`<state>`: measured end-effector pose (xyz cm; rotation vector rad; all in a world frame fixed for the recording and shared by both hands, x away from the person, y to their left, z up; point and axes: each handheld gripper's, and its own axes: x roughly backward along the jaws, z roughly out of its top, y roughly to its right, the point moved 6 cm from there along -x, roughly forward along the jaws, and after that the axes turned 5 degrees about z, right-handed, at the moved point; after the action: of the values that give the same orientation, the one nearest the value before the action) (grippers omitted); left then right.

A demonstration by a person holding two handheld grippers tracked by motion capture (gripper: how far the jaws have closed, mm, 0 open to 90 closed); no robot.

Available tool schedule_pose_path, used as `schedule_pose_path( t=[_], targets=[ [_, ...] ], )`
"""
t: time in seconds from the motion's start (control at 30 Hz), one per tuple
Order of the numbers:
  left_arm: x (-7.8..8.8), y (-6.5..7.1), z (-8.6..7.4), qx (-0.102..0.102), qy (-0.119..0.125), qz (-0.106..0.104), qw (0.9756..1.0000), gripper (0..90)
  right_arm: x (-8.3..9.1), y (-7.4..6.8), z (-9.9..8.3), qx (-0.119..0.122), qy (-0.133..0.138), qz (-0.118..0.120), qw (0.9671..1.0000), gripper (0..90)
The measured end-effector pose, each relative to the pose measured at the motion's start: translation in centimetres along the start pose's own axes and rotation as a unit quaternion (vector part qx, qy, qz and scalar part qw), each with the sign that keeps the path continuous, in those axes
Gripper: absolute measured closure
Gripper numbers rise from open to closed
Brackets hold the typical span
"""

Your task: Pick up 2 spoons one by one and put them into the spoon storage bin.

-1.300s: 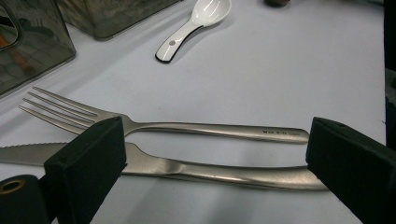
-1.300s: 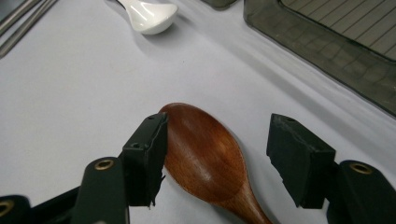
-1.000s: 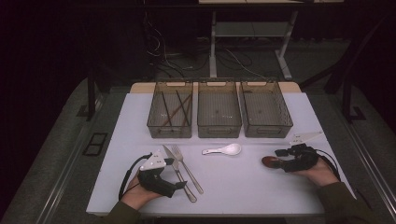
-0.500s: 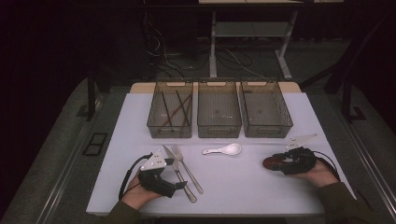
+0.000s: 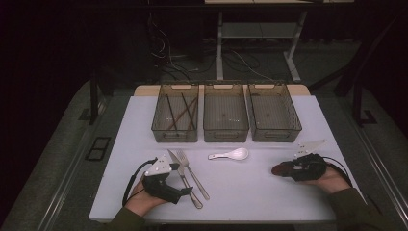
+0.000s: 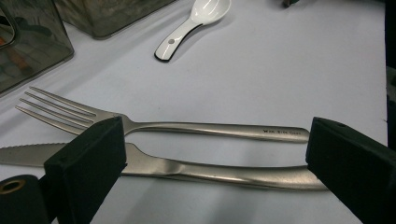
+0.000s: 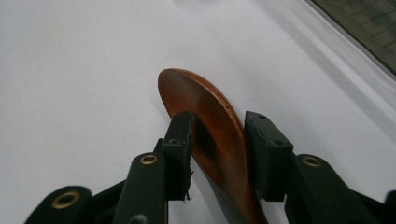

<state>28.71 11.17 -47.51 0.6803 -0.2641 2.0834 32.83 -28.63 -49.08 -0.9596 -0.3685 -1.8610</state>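
On the white worktop [image 5: 250, 192], well right of the white ceramic spoon [image 5: 230, 155], our right tongs [image 5: 284, 169] have just been closing and now pinch the brown wooden spoon [image 7: 210, 126], its long axis along them; our left tongs [image 5: 185, 191] stand spread.

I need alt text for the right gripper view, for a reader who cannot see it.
The right tongs, their two black jaws just closing, hold a brown wooden spoon by its bowl, tilted on edge over a white table. A mesh basket's edge shows at top right.
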Motion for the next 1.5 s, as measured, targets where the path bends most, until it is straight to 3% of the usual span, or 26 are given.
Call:
schedule_pose_path(
  t=[0.6,1.0,1.33,1.5],
  targets=[
    [0.0,0.0,0.0,0.0,0.0,0.0,1.0,4.3,0.0,-0.5,0.0,0.005,-0.007,0.024,0.9997,78.7],
    [0.1,-0.1,0.0,0.0,0.0,-0.002,1.0,4.3,0.1,-0.7,0.3,0.004,-0.005,0.027,0.9996,80.7],
    [0.3,-0.3,-0.1,0.007,0.006,-0.001,1.0,4.3,0.4,-0.5,0.8,-0.005,0.01,0.014,0.9998,80.7],
    [0.2,-0.4,-0.1,0.006,0.005,-0.001,1.0,4.3,0.8,-0.5,1.7,-0.014,0.033,0.01,0.9993,80.8]
  ],
)
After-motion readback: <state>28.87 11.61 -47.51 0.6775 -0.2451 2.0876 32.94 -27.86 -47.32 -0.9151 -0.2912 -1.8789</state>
